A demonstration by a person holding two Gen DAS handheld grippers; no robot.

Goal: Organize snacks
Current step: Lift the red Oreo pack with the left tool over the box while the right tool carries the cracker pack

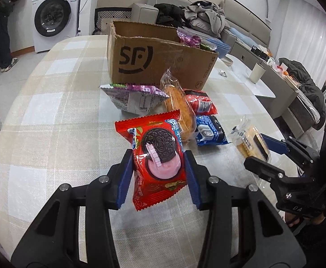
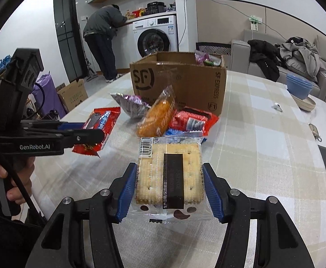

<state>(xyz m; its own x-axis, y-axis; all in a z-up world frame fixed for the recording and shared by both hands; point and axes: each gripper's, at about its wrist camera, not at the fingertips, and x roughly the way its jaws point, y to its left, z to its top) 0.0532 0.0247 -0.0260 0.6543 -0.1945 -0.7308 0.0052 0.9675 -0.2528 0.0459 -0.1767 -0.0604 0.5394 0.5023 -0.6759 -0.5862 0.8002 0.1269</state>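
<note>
My left gripper (image 1: pixel 159 169) is shut on a red Oreo packet (image 1: pixel 156 154), held above the table; it also shows in the right wrist view (image 2: pixel 100 122). My right gripper (image 2: pixel 169 185) is shut on a clear cracker packet (image 2: pixel 169 174), seen at the right of the left wrist view (image 1: pixel 252 143). An open SF cardboard box (image 1: pixel 154 60) stands behind, with purple snack bags inside (image 1: pixel 188 38). In front of it lie a purple-white bag (image 1: pixel 134 98), an orange bread packet (image 1: pixel 178 105), a red packet (image 1: pixel 201 102) and a blue Oreo packet (image 1: pixel 210 129).
The table has a beige checked cloth (image 1: pixel 51 111). Blue bowls (image 2: pixel 299 87) and a cup (image 1: pixel 257 72) stand at the right. A washing machine (image 2: pixel 156 35), a person (image 2: pixel 102 38) and a sofa with clothes (image 2: pixel 297 55) are behind.
</note>
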